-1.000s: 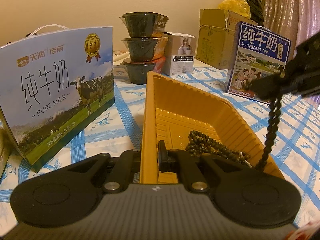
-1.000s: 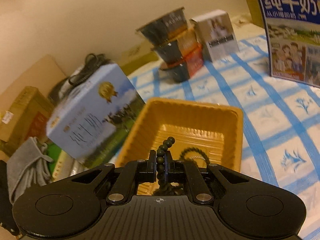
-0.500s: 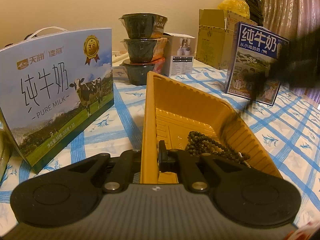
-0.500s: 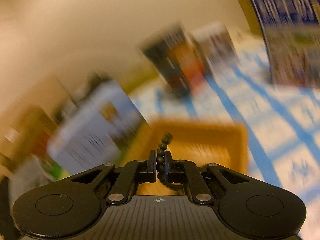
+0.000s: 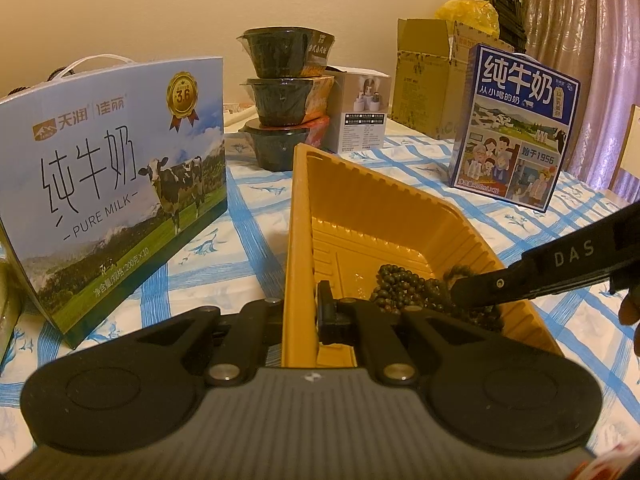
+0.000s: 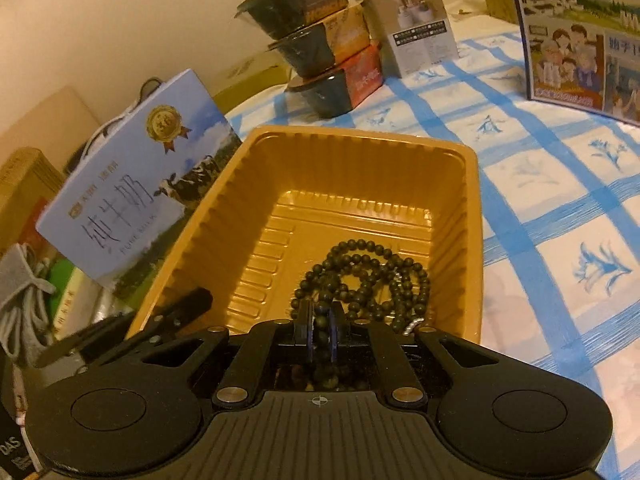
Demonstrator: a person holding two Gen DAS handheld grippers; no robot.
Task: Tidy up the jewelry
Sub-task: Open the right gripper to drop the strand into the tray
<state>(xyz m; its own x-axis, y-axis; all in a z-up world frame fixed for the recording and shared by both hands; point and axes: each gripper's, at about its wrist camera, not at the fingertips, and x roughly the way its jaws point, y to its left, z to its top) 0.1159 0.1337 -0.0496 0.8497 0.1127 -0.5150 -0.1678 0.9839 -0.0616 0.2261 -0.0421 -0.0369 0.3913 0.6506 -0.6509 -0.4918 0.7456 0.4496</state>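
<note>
Beads (image 6: pixel 362 276) lie coiled in the near right corner of the yellow tray (image 6: pixel 474 216), one strand running back between the right tool's (image 6: pixel 322 334) opening jaws; the left tool (image 5: pixel 300 312) clamps the tray's near wall.

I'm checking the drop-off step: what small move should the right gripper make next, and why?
Probably finish opening, then lift clear. The right gripper is low inside the yellow tray, its jaws opening with beads between them, and most of the bead necklace already lies on the tray floor.
</note>
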